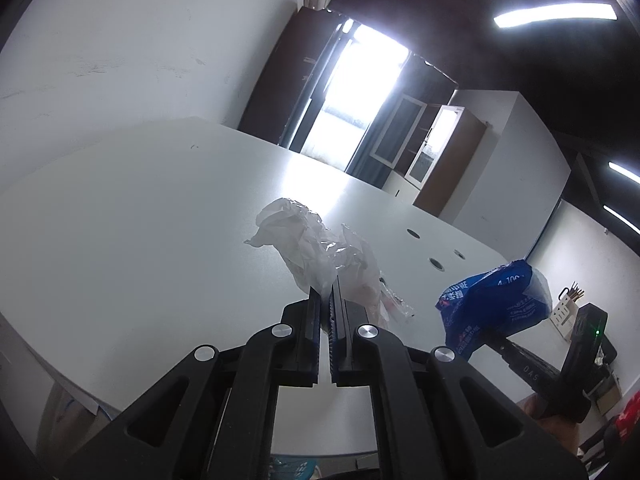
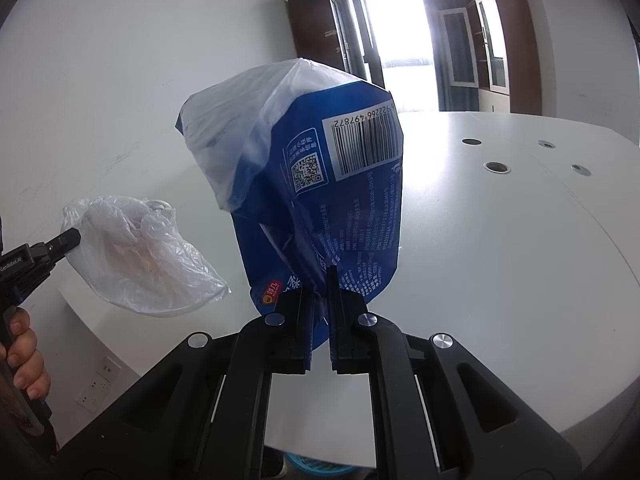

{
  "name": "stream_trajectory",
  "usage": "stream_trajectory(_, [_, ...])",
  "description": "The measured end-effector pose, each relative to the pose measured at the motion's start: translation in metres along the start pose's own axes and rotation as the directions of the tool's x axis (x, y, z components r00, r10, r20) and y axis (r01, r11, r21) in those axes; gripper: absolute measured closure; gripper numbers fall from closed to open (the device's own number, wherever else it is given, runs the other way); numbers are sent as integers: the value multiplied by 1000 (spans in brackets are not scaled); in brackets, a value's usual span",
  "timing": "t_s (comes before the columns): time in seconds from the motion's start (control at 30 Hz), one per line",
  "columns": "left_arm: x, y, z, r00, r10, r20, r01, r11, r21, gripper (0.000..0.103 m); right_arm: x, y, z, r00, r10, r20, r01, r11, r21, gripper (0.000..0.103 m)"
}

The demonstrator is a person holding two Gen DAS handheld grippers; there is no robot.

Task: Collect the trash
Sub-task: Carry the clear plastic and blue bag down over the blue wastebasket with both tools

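Presently, the left gripper (image 1: pixel 325 300) is clenched on a crumpled clear plastic bag (image 1: pixel 316 248), which hangs clear above the white table (image 1: pixel 140 208). To its right, the right gripper (image 2: pixel 319 292) is clamped on the lower edge of a blue barcode-printed packaging bag (image 2: pixel 340 200), also lifted off the table. Near the table's far right, round cable holes (image 2: pixel 497 167) are visible.

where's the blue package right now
The blue package is clamped in the right gripper, held above the white table, right of the clear plastic bag.
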State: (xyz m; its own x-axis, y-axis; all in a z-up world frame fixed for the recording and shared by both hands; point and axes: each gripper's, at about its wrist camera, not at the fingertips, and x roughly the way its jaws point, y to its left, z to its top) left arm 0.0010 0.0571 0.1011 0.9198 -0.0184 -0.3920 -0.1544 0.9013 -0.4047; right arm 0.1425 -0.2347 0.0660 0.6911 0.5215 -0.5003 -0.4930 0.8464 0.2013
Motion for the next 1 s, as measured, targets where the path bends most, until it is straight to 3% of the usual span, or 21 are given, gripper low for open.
stream_trajectory(0.27, [-46,-1,-29,999,32,41,-33,999,15,101,-44,23,-37,1000,10,1,-10,999,-35,98])
stream_trajectory(0.4, [-63,20,-33,1000,3,5,-2,997,-72,101,-61,26,-57,999,33,-4,-33,999,-26,98])
stream_trajectory(0.6, [-83,22,-46,1000,16,-10,-17,998,-64,101,-69,26,-76,995,88,-42,-89,996,-2,98])
stream_trajectory(1.0, [-96,-2,-99,998,6,-66,2,991,131,101,-83,33,-125,984,133,-122,-138,990,-32,98])
